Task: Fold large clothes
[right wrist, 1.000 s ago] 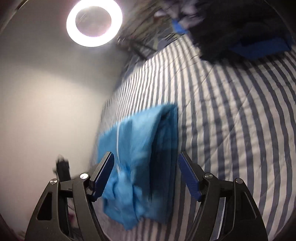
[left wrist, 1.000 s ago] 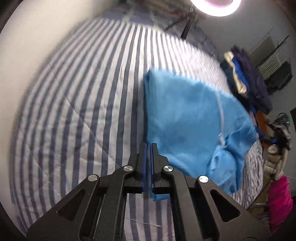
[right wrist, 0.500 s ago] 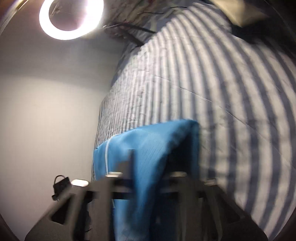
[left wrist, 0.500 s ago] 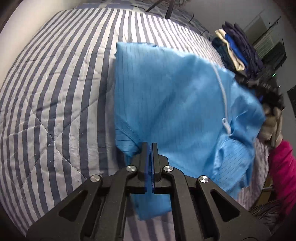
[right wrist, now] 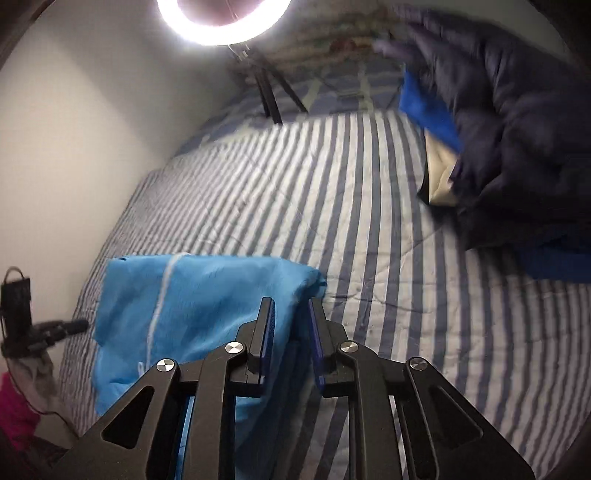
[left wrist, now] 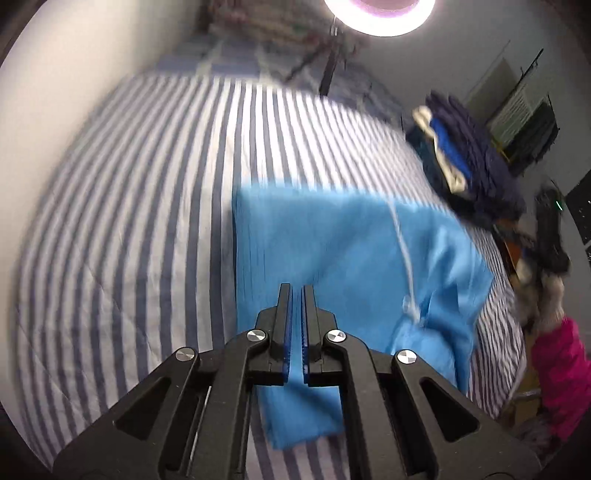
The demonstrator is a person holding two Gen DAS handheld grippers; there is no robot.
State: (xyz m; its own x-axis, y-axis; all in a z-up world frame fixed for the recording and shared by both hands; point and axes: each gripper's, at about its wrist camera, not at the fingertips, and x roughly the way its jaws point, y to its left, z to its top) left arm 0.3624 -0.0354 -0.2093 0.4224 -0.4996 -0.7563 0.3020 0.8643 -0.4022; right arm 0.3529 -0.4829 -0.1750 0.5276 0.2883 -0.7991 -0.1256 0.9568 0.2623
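A bright blue garment (left wrist: 332,251) with a white cord (left wrist: 400,236) lies folded on the striped bed (left wrist: 129,221). My left gripper (left wrist: 296,291) is shut on its near edge, and a flap of the cloth hangs below the fingers. In the right wrist view the same garment (right wrist: 207,295) is lifted at its right corner. My right gripper (right wrist: 290,306) pinches a thick fold there, and its jaws are opening slightly with the cloth still pressed between them. Each gripper shows small and blurred at the edge of the other's view.
A pile of dark, blue and cream clothes (right wrist: 517,129) sits on the right of the bed (right wrist: 369,221). A ring light (right wrist: 221,22) on a tripod (right wrist: 269,96) stands at the far end. A white wall runs along the left. A pink sleeve (left wrist: 561,373) shows at the right.
My right gripper went from wide open to closed on the garment's edge and rolled. Both grippers pulled back and up, and the cloth rose with them.
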